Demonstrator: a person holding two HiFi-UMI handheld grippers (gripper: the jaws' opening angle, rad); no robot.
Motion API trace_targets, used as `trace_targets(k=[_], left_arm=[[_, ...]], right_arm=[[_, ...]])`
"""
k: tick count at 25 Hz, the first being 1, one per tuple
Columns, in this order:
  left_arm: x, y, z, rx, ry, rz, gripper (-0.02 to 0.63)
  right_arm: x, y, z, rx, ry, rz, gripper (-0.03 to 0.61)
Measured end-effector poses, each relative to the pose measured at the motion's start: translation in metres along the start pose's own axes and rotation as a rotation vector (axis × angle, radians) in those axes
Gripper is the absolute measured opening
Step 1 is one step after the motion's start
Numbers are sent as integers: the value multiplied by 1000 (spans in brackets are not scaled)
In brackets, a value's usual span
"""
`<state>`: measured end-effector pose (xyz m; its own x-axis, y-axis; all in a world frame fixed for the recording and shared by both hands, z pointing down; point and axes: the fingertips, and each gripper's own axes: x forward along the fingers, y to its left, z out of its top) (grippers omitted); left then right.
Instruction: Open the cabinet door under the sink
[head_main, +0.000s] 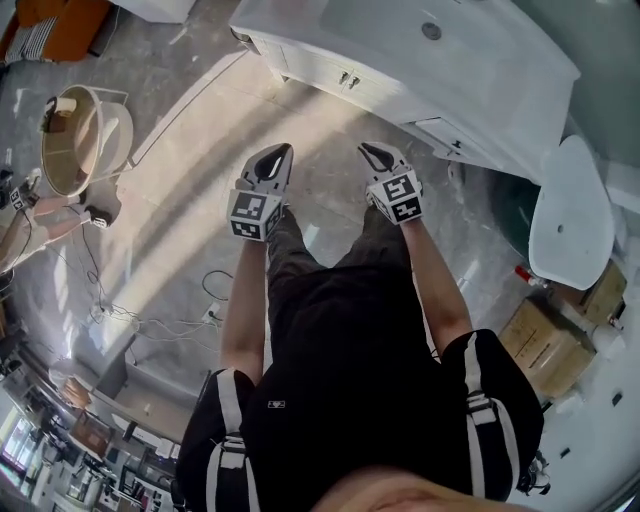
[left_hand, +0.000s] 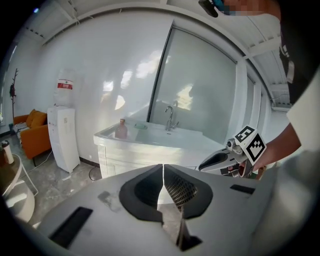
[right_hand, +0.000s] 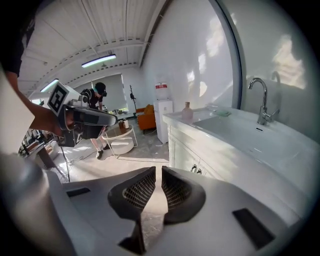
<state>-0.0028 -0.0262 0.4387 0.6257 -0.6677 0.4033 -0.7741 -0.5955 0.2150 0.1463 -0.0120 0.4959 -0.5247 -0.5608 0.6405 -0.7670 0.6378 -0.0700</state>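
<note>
My left gripper (left_hand: 163, 169) and right gripper (right_hand: 159, 171) are pale grey, with black pads (left_hand: 182, 190) in a fine mesh pattern and marker cubes (head_main: 252, 215) in black-and-white squares. The cabinet (head_main: 330, 68) is white, the floor (head_main: 190, 190) grey and marble-veined, the sofa (left_hand: 34, 136) orange, the bottle (left_hand: 121, 129) pink.

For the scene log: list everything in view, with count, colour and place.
sink cabinet: one, white, against the wall ahead, doors shut
faucet: one, chrome, over the basin
bottle: one, pink, on the countertop
water dispenser: one, white, beyond the cabinet
armchair: one, orange, past the dispenser
side table: one, white, floor left
cardboard boxes: two, brown, floor right
left gripper: one, white, jaws together, empty
right gripper: one, white, jaws all but together, empty
</note>
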Motion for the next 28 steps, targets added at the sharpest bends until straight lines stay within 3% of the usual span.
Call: trace_targets(k=[6,10,18,23,28], left_arm=[[46,17,-26,-48,-26,4,17],[88,29,-51,-26,-11,-19,17],[154,37,-112,-2,38,-75,17],[194,42,-125,3,43,-91,17],[237,39,-135,36,43,-128,18]], right_arm=[[29,-13,-18,-13,14,-1,94],[53,-25,-23,23,-15,-8,94],[93,-44,-77,78,18,-43,94],[107,-62,-102,96,10,-54,94],[131,-90,-97,96,-36,-69,92]])
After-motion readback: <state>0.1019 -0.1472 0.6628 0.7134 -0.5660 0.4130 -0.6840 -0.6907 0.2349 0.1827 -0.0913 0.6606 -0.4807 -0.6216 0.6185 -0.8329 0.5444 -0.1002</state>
